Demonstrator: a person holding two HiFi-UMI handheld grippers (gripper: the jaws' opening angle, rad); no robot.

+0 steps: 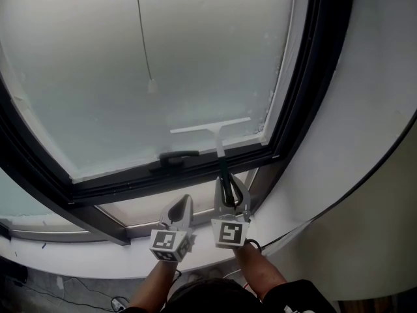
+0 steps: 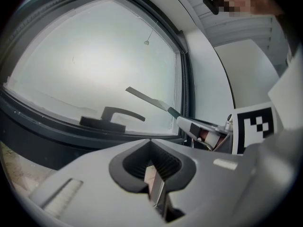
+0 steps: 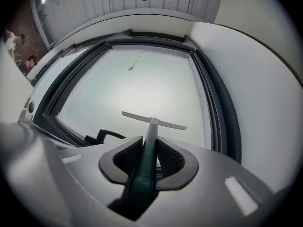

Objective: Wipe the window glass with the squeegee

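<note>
Right gripper [image 1: 228,197] clamped on the dark green handle of the white T-blade squeegee [image 1: 212,129], blade low right on the frosted window glass [image 1: 130,70], near the black lever handle [image 1: 178,155]. Left gripper [image 1: 180,210] jaws together, empty, off the glass. Wiping stroke looks near its bottom; next likely needs resetting higher on an unwiped strip, blade flat, clear of the lever
</note>
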